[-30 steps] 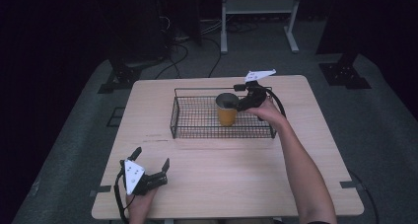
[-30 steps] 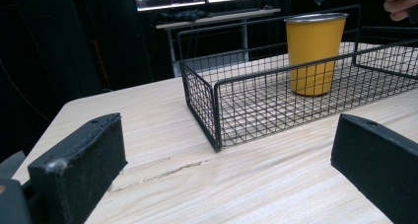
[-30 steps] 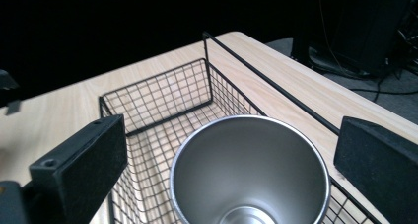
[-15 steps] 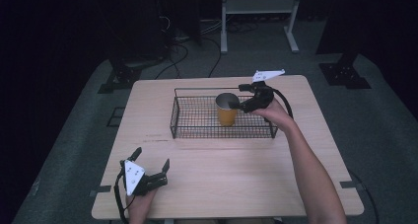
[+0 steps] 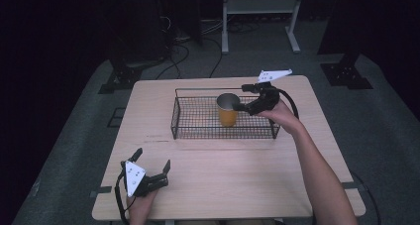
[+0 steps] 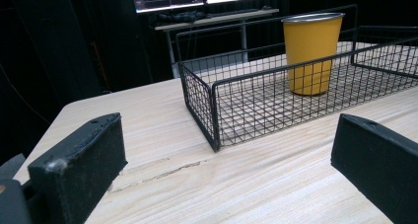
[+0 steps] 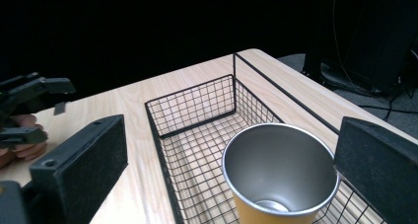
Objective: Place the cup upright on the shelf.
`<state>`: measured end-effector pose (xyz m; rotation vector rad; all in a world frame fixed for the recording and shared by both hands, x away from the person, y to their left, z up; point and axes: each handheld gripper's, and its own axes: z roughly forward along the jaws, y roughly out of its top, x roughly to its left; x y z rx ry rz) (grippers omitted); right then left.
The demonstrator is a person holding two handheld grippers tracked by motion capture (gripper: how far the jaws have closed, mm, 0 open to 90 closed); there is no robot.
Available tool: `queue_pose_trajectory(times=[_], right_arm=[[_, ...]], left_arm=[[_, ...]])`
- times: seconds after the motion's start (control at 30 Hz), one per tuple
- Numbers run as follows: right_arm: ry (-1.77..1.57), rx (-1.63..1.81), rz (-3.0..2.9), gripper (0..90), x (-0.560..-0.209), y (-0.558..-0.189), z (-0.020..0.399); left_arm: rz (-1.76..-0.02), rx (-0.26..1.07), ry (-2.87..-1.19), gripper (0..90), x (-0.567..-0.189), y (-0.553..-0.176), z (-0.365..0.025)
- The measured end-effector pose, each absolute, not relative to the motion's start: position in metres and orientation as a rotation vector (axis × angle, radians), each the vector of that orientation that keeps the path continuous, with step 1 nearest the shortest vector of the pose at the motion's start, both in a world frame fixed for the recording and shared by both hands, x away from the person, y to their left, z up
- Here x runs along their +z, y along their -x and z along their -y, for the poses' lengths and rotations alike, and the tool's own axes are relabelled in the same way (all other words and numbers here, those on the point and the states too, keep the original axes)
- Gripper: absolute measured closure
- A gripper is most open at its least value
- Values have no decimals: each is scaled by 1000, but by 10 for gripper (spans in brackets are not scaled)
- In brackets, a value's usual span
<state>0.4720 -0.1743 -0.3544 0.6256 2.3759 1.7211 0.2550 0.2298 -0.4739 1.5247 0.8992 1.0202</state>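
A yellow metal cup stands upright in the black wire basket at the far middle of the wooden table. My right gripper hovers open just right of the cup's rim, with its jaws spread on either side of the rim and touching nothing. In the right gripper view the cup's silver inside shows empty between the fingers. My left gripper rests open near the table's front left corner, far from the basket. From the left gripper view, the cup stands behind the basket's mesh wall.
Apart from the cup, the basket's floor is bare. The wooden table stretches between the basket and the front edge. A white rack and cables lie on the floor beyond the table.
My right gripper has drawn slightly to the right, away from the cup. The cup stays upright in the basket. The left gripper has not moved.
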Motion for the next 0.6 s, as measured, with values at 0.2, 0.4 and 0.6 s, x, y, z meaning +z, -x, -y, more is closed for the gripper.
queue_pose_trajectory(times=[0.2, 0.4, 0.6], right_arm=[[-637, 1721, -2378, 0, -354, -464, 187], [-640, 1735, -2366, 0, -352, -456, 197], [-653, 1725, -2371, 0, -356, -451, 206]], left_arm=[[-898, 1023, -1528, 0, -474, -255, -229], [-899, 1022, -1528, 0, -474, -255, -230], [-897, 1026, -1532, 0, -474, -255, -229]])
